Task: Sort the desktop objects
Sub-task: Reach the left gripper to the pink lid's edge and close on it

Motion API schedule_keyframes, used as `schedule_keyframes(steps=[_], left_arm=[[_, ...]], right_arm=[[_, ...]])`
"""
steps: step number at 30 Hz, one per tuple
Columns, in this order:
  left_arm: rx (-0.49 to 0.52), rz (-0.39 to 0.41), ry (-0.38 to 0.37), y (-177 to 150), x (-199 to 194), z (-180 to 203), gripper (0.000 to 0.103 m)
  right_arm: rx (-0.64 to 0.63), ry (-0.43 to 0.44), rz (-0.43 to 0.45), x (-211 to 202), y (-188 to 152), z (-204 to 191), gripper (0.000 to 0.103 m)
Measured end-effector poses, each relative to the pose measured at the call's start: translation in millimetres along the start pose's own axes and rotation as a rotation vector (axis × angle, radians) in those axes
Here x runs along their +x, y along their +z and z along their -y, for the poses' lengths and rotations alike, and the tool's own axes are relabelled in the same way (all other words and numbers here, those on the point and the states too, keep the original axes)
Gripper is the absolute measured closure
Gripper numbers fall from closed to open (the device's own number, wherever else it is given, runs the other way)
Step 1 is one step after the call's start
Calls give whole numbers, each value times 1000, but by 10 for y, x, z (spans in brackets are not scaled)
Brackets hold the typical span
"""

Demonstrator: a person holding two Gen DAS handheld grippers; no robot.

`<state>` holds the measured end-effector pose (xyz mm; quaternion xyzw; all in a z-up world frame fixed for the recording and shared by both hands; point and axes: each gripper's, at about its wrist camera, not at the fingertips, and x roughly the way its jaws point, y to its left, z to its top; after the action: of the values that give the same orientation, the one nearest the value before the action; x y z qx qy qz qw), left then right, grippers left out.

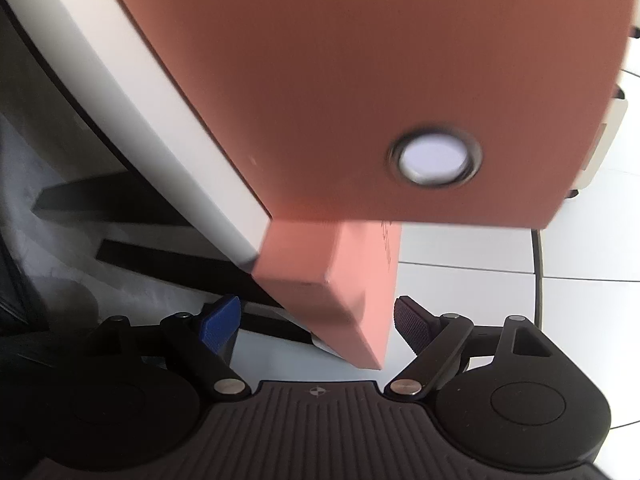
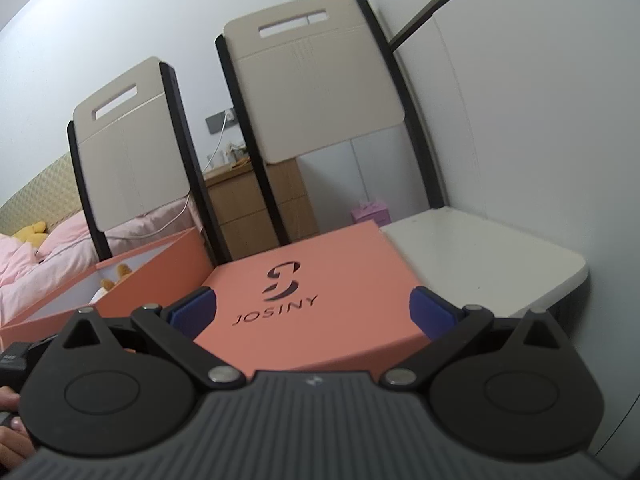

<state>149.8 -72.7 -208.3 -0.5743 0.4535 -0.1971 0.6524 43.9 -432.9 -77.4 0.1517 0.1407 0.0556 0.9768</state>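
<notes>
Left gripper (image 1: 316,322) and right gripper (image 2: 312,310): black ribbed bodies with round side housings, silver pivot screws, black linkage arms, blue textured fingers (image 2: 192,312); bare skin of a hand (image 2: 12,436) at right-wrist view's edge.

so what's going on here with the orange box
A person with a gripper in each hand is handling an orange shoebox. The left gripper is open around a corner of the box. The right gripper is open too, straddling the JOSINY lid on the white table. Nothing is clamped.
</notes>
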Motion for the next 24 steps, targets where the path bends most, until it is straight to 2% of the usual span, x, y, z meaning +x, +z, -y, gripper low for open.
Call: schedule_keyframes(steps=[8,10,12,15,17,24], left_arm=[[-73,-53,-56,-58,376,-71,17],[-109,-61,-84,-62,418,-106,23],[-154,-64,-116,-64,444,-152,36],[-219,-69,-161,-70,480,-220,45],[-222,-61,-157,-94,479,-243,55],[-215,-44,-150,-182,448,-281,58]], right_arm=[[-17,7,-49,47,21,-15,0],[-14,4,-52,39,29,-10,0],[-13,-2,-55,36,34,-10,0],[-10,-10,-57,31,39,-13,0],[-8,-12,-58,30,42,-18,0],[-4,-9,-72,42,48,-60,0]])
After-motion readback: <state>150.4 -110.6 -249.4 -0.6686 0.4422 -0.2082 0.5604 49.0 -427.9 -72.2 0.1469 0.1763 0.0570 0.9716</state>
